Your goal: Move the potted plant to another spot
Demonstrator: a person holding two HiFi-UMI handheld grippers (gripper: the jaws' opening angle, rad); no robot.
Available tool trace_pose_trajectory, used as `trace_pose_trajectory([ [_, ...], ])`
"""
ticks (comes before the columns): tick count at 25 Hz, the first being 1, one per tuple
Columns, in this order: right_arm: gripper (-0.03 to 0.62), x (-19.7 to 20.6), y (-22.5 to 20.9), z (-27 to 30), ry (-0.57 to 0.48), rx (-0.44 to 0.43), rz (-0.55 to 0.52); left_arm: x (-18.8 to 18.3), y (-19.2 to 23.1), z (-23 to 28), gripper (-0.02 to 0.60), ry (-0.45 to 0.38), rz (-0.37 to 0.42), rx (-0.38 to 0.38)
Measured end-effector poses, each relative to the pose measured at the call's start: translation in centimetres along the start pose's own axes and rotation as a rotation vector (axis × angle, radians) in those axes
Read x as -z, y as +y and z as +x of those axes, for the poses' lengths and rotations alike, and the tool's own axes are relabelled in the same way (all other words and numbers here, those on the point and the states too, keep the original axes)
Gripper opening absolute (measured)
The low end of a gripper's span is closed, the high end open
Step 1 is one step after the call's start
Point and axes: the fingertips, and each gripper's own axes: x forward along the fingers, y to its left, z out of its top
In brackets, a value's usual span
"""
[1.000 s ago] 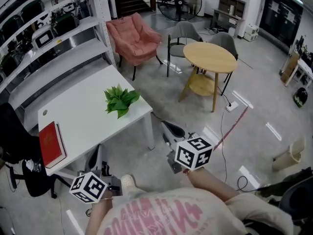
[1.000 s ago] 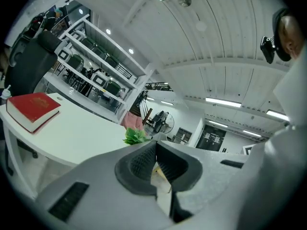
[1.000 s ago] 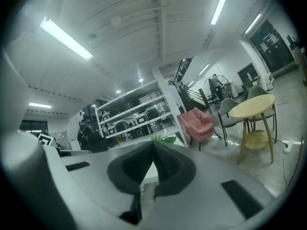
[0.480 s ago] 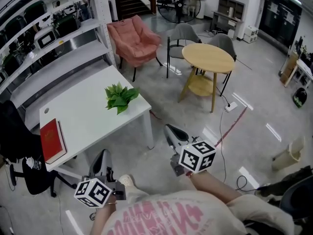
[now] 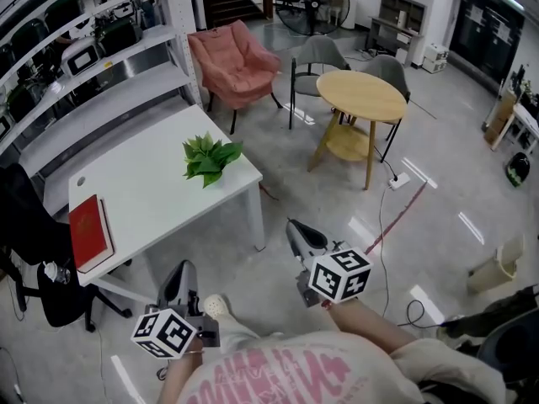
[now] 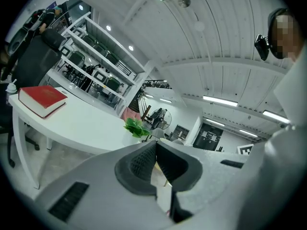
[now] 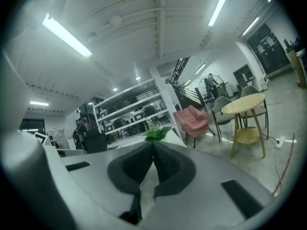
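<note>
Plainly, the left gripper's (image 6: pixel 154 145) jaws are pressed together with nothing between them, and the right gripper's (image 7: pixel 153 145) jaws are likewise together and empty. Both are held low in front of the person and point toward the white rectangular surface (image 5: pixel 143 204), well short of its near edge.

The small potted plant with broad bright-green leaves (image 5: pixel 209 158) stands on that surface, close to its far right corner. A red hardback book (image 5: pixel 88 232) lies at the opposite, near left end.

As a judgement, this fits two stages. The person may be walking up to fetch the plant, or drawing off from it now that it stands in its new spot. The pictures do not settle which, so no next move can be named with confidence.

The plant is low and bushy and sits upright. Its leaves spread over the pot, which hardly shows in any view.
</note>
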Motion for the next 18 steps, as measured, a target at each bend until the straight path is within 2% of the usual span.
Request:
trace_pose_trajectory([
  [10, 0.006, 2.1, -0.5, -0.3, 0.036, 0.039, 0.006, 1.0, 0.8, -0.8, 0.005, 0.026, -0.007, -0.017],
  [18, 0.006, 2.3, -0.1, -0.4, 0.058, 0.038, -0.01, 1.0, 0.9, -1.3, 0.005, 0.024, -0.02, -0.021],
])
